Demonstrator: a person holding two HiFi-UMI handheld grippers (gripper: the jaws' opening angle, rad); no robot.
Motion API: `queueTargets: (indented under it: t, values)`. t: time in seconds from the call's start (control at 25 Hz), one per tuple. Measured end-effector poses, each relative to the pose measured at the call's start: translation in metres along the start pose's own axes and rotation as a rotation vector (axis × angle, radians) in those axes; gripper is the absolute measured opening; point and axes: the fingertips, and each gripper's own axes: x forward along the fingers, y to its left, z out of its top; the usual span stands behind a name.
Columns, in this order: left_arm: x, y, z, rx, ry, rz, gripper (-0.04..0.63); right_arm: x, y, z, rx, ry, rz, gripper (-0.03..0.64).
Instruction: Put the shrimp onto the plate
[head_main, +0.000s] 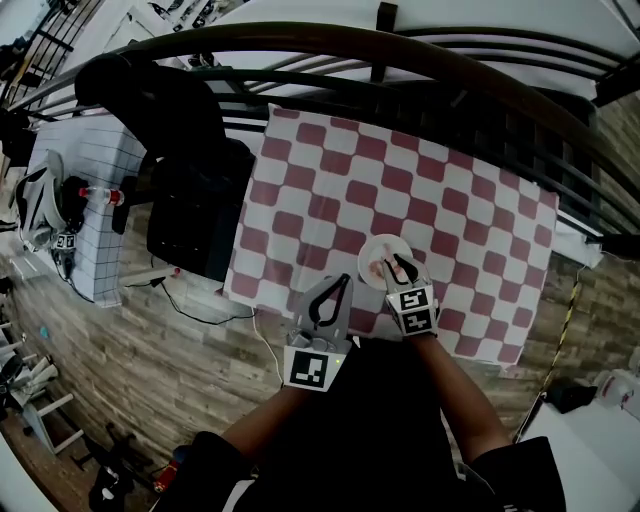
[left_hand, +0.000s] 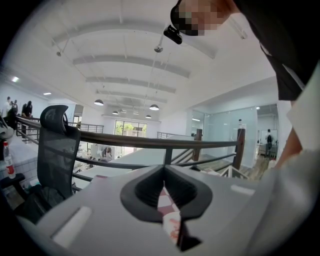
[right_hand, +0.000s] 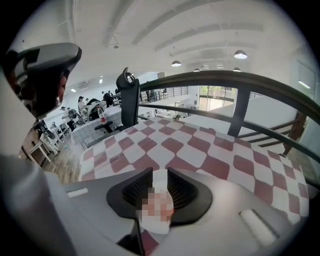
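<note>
The white plate (head_main: 371, 249) sits on a red-and-white checkered cloth (head_main: 455, 200), close to the cloth's edge nearest the person. The shrimp (head_main: 379, 271), a small pinkish shape, lies on the plate, on the half toward the person.

The right gripper (head_main: 398, 263) hovers over that same near side of the plate, tilted down, with its fingertips just beside the shrimp. In the right gripper view its jaws stand a little apart with a narrow, even gap between them. The plate's white surface fills that gap, and the pinkish shrimp shows partway down it under a blurred patch. The pads do not appear to press on the shrimp.

The left gripper (head_main: 343, 281) is to the left of the plate, near it but not touching, above the checkered cloth. In its own view the jaws meet at their tips, and nothing sits between them. Only a sliver of checkered cloth shows through the slit further back.

Well to the left of the plate, beyond the cloth's left edge, stands a black office chair (head_main: 190, 190). A dark curved railing (head_main: 400, 45) runs past the far side of the table from the plate.
</note>
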Motion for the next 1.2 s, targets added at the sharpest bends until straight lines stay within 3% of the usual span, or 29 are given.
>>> queueTargets:
  t: [0.36,0.72,1.0,1.2]
  values:
    - [-0.059,-0.016,0.016,-0.008,-0.084,-0.084,0.008,-0.117,0.047,0.044,0.117,-0.251,-0.092,0.001]
    - [-0.129,-0.052,0.018,0.006,-0.102,-0.169,0.008,-0.243,0.104,0.068,0.159,-0.470,-0.166,-0.002]
    - [-0.167,-0.096,0.030,0.022,-0.137,-0.182,0.008,-0.310,0.130,0.065,0.125,-0.570,-0.217,-0.002]
    - [-0.194,-0.133,0.035,0.049,-0.170,-0.152,0.008,-0.343,0.136,0.037,0.106,-0.606,-0.218,-0.002]
